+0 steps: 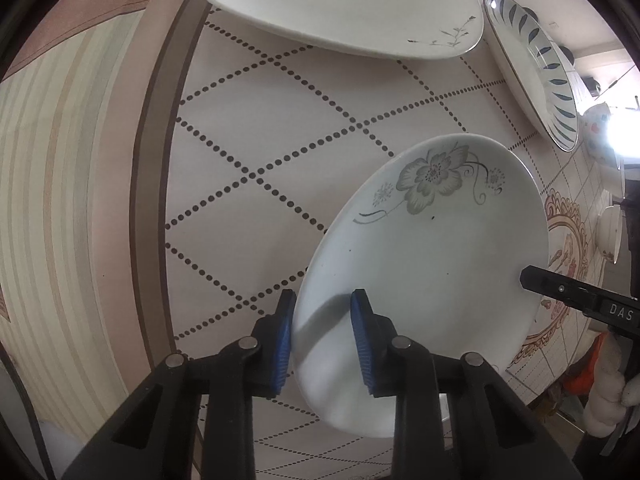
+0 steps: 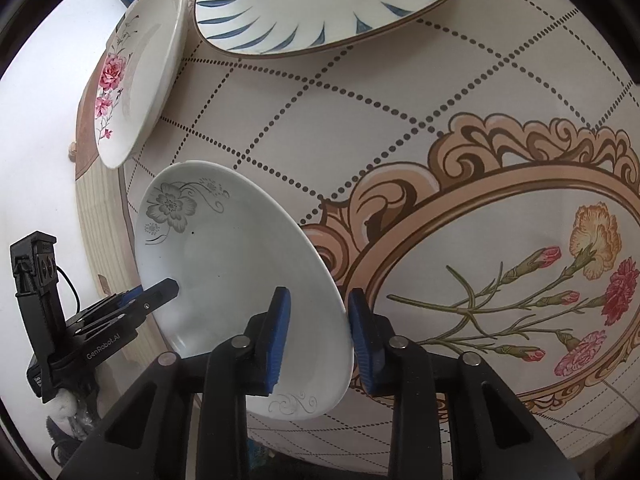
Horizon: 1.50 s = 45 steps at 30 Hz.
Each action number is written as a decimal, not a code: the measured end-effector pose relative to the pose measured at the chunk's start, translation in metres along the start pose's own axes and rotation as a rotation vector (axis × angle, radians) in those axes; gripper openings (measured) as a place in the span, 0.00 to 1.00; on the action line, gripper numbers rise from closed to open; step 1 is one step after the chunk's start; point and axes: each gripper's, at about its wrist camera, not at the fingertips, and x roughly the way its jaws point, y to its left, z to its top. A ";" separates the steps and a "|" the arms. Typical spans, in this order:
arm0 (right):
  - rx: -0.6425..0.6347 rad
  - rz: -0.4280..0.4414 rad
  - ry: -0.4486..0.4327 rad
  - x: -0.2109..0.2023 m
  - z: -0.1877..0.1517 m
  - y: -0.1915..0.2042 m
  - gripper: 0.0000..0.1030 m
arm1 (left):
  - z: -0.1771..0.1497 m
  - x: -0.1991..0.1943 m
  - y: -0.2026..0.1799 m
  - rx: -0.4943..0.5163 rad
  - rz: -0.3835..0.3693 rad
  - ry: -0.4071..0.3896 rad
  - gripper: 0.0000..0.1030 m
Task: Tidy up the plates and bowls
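Note:
A white plate with a grey flower (image 1: 432,248) is held above the table by both grippers. My left gripper (image 1: 322,340) is shut on its near left rim; its blue pads (image 1: 362,336) sit on either side of the rim. My right gripper (image 2: 318,340) is shut on the opposite rim of the same plate (image 2: 232,264). The right gripper's finger shows at the plate's right edge in the left wrist view (image 1: 560,288). The left gripper shows at the plate's left edge in the right wrist view (image 2: 132,304).
A white plate with a pink rose (image 2: 136,76) lies near the table's edge, also in the left wrist view (image 1: 332,0). A plate with blue leaf strokes (image 2: 320,4) lies beside it, also in the left wrist view (image 1: 536,68). White bowls (image 1: 610,232) stand at the far right. The tablecloth (image 1: 260,160) has dotted diamonds.

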 end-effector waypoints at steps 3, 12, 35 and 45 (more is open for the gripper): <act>0.011 0.001 0.008 0.004 0.001 -0.004 0.16 | -0.002 -0.002 0.005 -0.016 -0.012 -0.007 0.21; 0.008 0.017 0.032 0.002 -0.001 -0.013 0.15 | -0.001 -0.006 -0.001 -0.015 0.032 -0.035 0.13; 0.178 0.048 -0.082 -0.095 -0.012 -0.148 0.15 | 0.029 -0.003 -0.167 0.223 0.032 -0.031 0.13; 0.256 0.018 -0.083 -0.107 -0.020 -0.221 0.15 | 0.025 0.041 -0.237 0.290 0.066 0.016 0.13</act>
